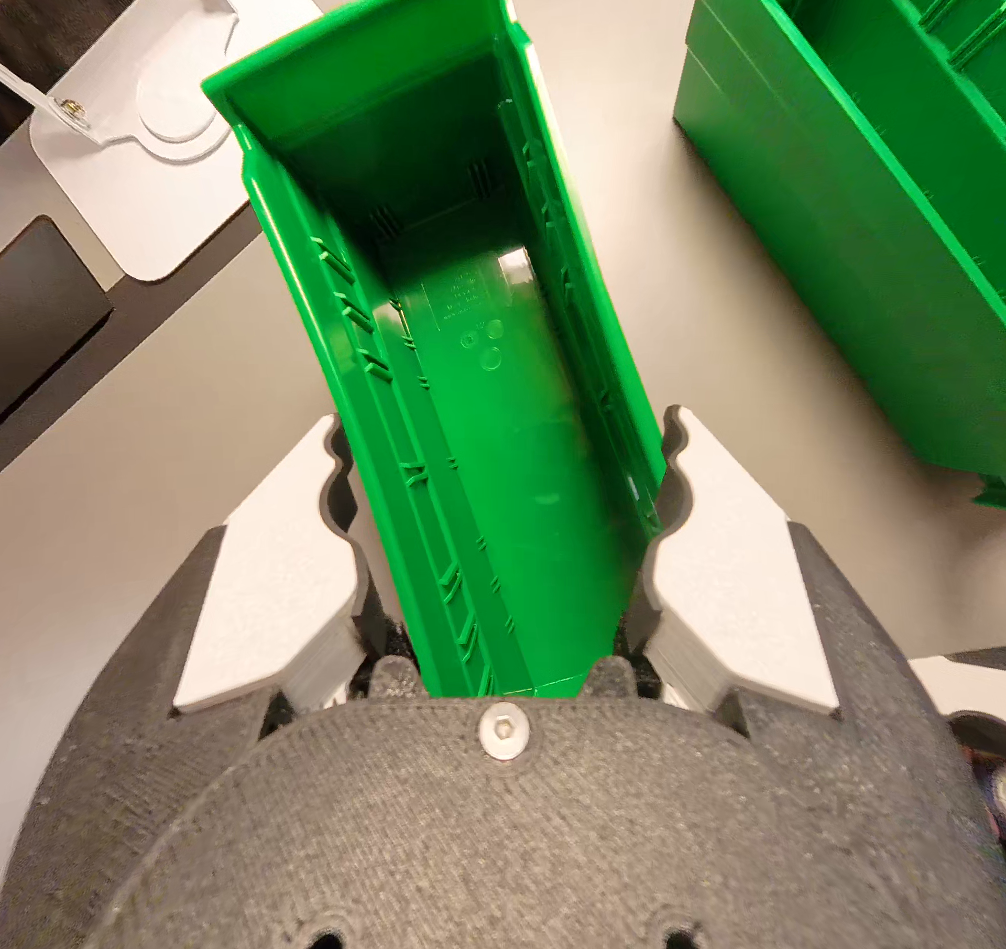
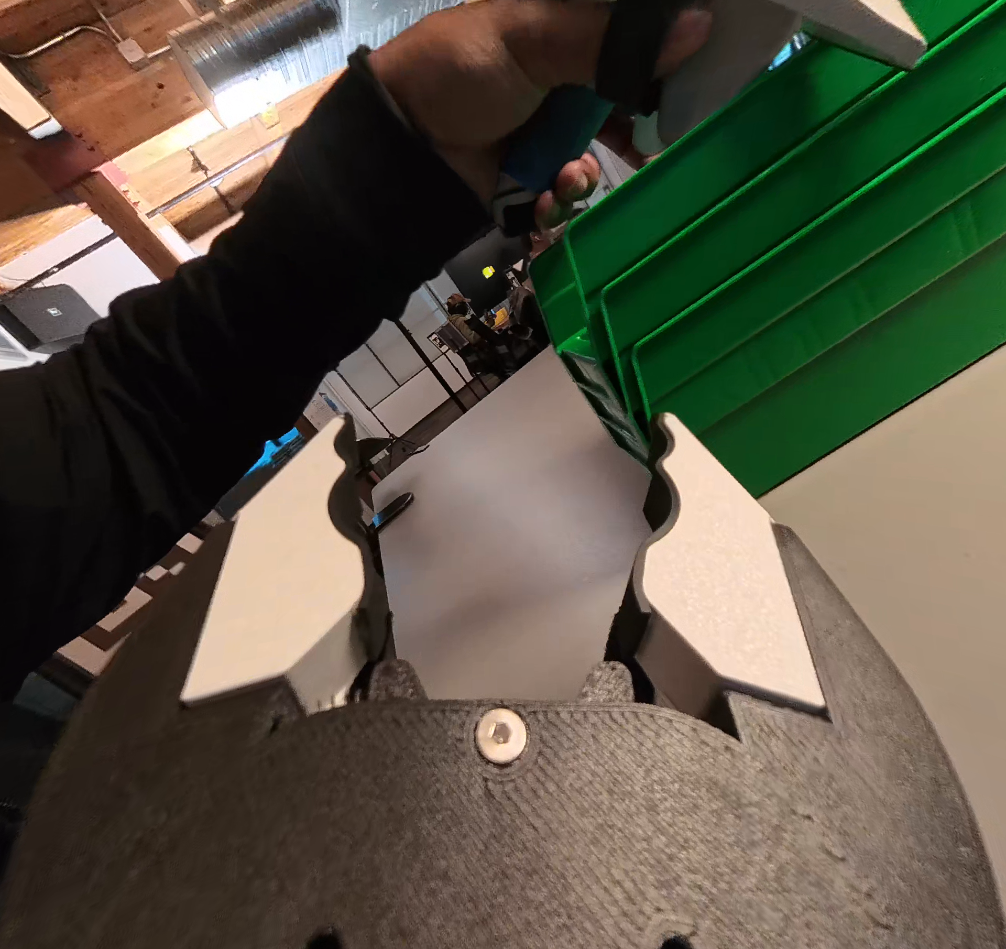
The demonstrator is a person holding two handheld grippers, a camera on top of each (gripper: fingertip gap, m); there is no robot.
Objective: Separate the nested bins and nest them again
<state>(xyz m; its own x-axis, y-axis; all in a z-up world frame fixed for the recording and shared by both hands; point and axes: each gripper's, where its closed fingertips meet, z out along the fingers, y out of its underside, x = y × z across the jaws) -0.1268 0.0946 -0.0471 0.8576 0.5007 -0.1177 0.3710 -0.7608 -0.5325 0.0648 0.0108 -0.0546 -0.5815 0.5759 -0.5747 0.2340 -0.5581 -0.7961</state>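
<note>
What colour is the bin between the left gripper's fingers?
Bright green, the bin shows best in the left wrist view.

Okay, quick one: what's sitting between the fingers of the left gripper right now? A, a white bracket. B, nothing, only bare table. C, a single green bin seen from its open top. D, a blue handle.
C: the left wrist view shows one long green bin, open side up, running between the left gripper's fingers.

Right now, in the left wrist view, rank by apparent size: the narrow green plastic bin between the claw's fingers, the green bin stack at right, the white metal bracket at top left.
1. Narrow green plastic bin, though nearest the camera.
2. Green bin stack, cropped by the frame.
3. White metal bracket.
</note>
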